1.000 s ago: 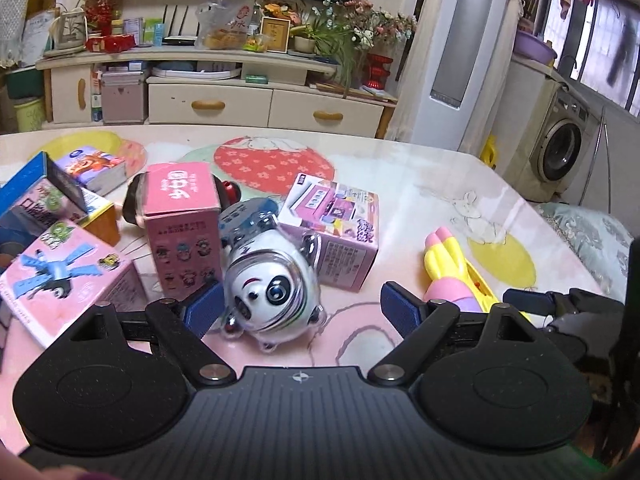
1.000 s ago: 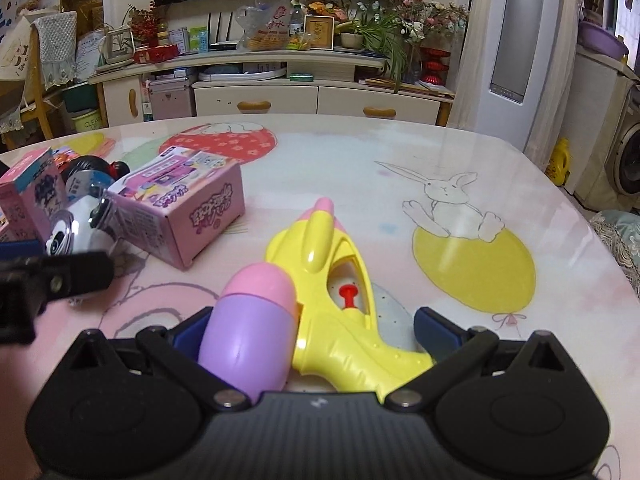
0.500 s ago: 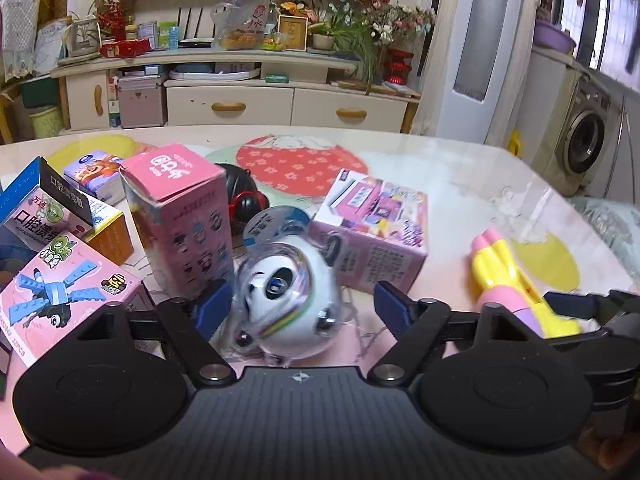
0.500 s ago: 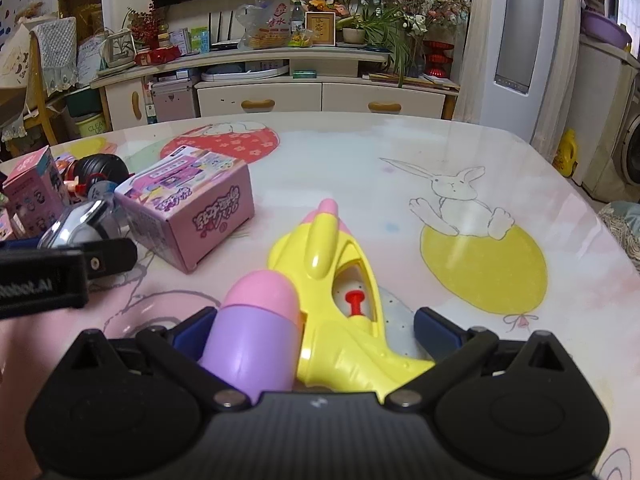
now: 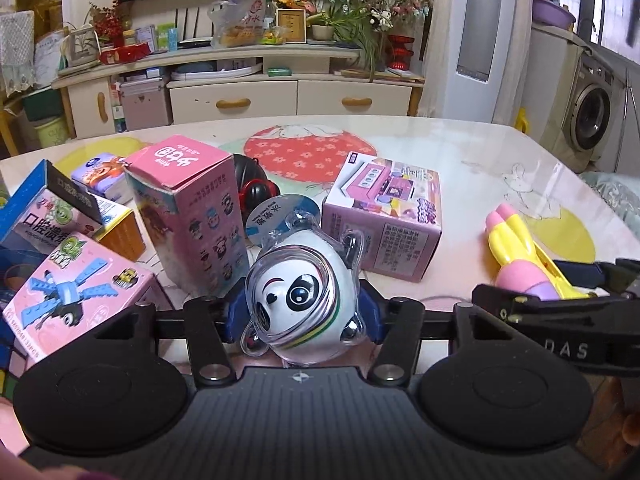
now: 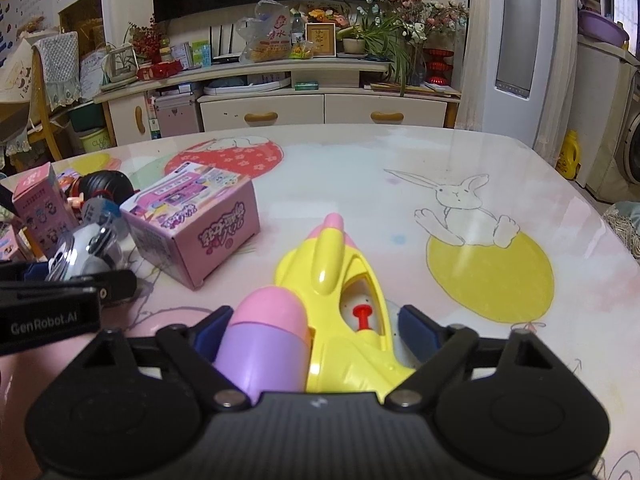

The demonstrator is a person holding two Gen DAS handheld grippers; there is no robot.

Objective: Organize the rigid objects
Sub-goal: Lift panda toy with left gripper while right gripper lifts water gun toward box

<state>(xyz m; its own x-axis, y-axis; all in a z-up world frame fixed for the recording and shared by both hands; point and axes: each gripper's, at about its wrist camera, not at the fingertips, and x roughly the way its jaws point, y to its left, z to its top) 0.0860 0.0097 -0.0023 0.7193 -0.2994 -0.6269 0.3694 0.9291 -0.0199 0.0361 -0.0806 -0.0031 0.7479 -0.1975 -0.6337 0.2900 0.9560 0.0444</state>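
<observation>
Left gripper (image 5: 302, 314) closing, pads against the panda toy (image 5: 300, 300) — right gripper (image 6: 316, 326) closing around the yellow water gun (image 6: 340, 300), pads not yet pressing.

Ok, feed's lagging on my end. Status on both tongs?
Left tongs closing, pads on the panda toy. Right tongs closing around the yellow water gun, right pad not yet touching. Pink boxes crowd the panda.

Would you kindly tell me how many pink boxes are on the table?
3: a tall box standing left of the panda, a house box right of it, and a dragonfly box far left. Others may be hidden.
</observation>
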